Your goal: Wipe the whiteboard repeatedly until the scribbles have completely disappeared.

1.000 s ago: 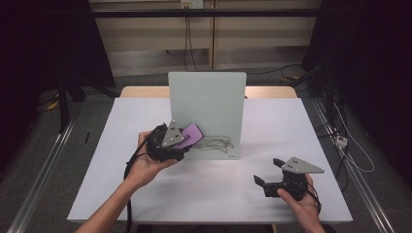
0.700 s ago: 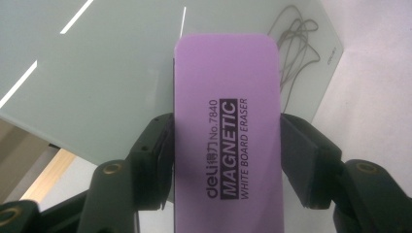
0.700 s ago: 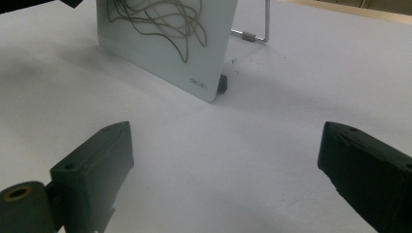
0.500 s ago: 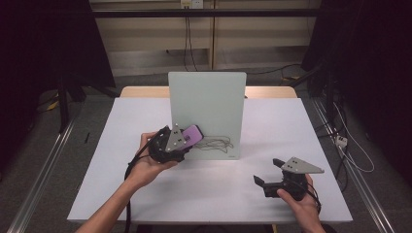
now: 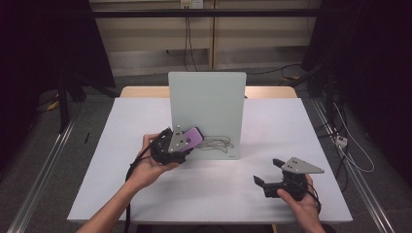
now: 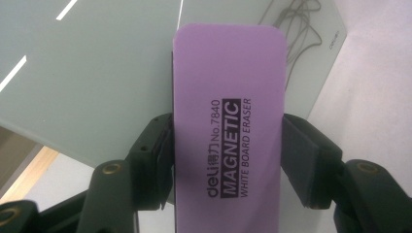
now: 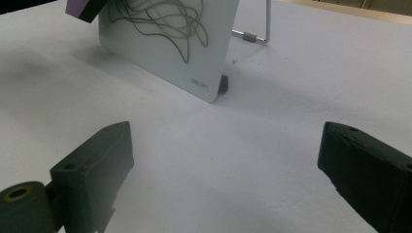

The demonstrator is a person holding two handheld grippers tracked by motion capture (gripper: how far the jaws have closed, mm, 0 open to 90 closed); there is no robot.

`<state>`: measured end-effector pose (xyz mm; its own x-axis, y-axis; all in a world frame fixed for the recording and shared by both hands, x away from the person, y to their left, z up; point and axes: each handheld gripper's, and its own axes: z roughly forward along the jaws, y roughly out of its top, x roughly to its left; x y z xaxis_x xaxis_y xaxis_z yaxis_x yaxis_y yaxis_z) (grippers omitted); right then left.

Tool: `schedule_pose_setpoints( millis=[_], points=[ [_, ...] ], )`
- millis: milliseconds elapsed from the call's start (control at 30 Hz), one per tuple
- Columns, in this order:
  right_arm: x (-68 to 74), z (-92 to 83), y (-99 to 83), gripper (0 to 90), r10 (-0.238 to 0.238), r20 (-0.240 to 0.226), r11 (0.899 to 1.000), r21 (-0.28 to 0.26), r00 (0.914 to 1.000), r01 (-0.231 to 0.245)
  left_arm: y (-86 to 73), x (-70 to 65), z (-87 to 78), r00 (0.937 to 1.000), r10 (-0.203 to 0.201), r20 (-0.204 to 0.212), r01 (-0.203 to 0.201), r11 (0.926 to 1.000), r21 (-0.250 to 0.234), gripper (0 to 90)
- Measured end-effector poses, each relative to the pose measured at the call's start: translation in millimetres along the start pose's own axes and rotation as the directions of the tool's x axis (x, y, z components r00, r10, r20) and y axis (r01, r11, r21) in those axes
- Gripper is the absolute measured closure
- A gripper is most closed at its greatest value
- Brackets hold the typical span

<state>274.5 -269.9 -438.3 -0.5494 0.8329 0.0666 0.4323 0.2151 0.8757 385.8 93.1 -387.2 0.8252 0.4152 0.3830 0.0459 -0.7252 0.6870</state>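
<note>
Left gripper (image 5: 187, 141) clamped tight on flat purple rectangular magnetic whiteboard eraser (image 6: 228, 121), jaws pressing both long edges. Eraser raised off table, held against lower left of upright pale-green glass whiteboard (image 5: 206, 109), just beside grey scribbled pen marks (image 5: 216, 143). Board propped on thin wire stand (image 7: 257, 29) at middle of white rectangular table (image 5: 121, 194). Right gripper (image 5: 273, 174) resting low near table's front right corner, well apart from board; jaws spread wide, nothing between them, seen plainly in right gripper view. Containers: none observed on table.
</note>
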Motion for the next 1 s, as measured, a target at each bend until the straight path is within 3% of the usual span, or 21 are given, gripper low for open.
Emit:
schedule_pose_setpoints(
  millis=[500,1000],
  points=[
    [0.3,0.3,0.0,5.7,0.000,-0.001,1.000,0.001,1.0000,0.000,-0.9,-3.6,5.7,0.9993,-0.034,0.013,0.034,0.9992,-0.020,40.9],
    [0.5,0.3,0.0,5.7,-0.001,-0.004,1.000,0.001,1.0000,0.001,-2.0,-22.4,23.2,0.9983,0.003,0.058,-0.003,0.9999,0.013,40.7]
  ],
)
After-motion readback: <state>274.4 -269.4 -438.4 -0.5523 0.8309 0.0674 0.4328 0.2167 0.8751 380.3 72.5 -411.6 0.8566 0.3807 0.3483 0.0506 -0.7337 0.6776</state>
